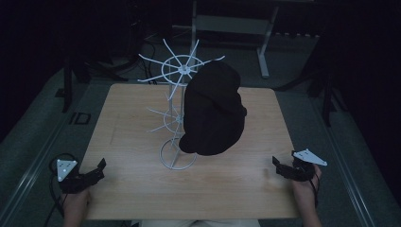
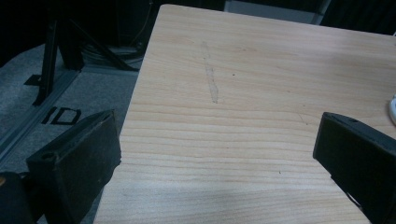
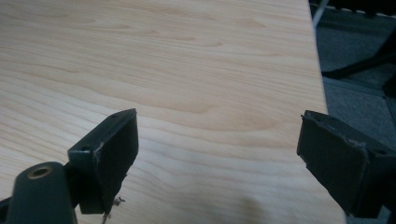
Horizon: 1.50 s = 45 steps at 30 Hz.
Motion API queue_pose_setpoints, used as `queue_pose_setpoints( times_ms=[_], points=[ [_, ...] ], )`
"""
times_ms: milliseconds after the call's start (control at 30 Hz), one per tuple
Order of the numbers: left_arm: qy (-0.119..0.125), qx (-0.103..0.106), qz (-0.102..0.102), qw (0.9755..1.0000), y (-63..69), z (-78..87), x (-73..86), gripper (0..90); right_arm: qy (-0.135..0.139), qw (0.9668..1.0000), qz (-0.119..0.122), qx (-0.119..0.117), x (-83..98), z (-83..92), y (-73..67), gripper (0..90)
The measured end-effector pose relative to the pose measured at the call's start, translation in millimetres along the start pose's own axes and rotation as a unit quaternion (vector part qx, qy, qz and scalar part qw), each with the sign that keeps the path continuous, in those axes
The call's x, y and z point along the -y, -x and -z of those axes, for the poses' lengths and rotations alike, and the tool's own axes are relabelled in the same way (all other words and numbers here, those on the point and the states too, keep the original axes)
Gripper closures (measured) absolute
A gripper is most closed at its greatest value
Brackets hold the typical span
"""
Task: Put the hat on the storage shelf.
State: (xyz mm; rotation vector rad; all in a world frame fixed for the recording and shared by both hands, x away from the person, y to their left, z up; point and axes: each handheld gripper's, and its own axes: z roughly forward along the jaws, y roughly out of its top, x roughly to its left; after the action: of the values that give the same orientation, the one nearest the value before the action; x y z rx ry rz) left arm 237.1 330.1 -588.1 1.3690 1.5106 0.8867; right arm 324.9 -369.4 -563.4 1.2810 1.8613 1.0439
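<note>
Pale wooden table [image 1: 246, 179], smooth and grained, square-cornered. At its middle, white wire rack [image 1: 177, 142] on a ring base with thin spokes. Draped over the rack's right side, black hat [image 1: 213, 111], soft, rounded, matte. Near the table's front corners, left gripper [image 1: 100, 165] and right gripper [image 1: 275, 163], jaws spread wide, nothing held. Likely trouble: tugging the hat sideways, snagging a spoke, tipping the light rack.
</note>
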Motion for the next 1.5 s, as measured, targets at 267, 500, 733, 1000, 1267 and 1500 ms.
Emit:
queue_pose_setpoints(
  times_ms=[267,500,733,1000,1267,1500],
  points=[
    [0.000,0.000,0.001,1.0000,-0.1,0.0,0.0,1.4,0.004,0.9996,-0.011,0.026,7.5,6.2,11.2,13.3],
    [0.000,0.001,0.002,1.0000,-0.4,0.1,0.0,1.5,0.006,0.9985,-0.029,0.046,10.7,11.5,21.3,13.4],
    [0.000,0.001,0.002,1.0000,-0.2,0.0,0.0,1.4,0.020,0.9968,-0.042,0.066,14.5,19.2,33.5,13.5],
    [0.000,0.001,0.002,1.0000,-0.5,0.0,-0.1,1.5,0.034,0.9951,-0.045,0.081,16.7,21.8,36.4,13.4],
    [-0.001,0.002,0.002,1.0000,-0.5,-0.4,-0.2,1.5,0.051,0.9942,-0.045,0.083,15.4,22.3,35.6,13.1],
    [0.000,0.002,0.000,1.0000,-0.2,-0.4,-0.2,1.4,0.056,0.9938,-0.040,0.087,15.0,21.1,37.0,10.7]
  ],
)
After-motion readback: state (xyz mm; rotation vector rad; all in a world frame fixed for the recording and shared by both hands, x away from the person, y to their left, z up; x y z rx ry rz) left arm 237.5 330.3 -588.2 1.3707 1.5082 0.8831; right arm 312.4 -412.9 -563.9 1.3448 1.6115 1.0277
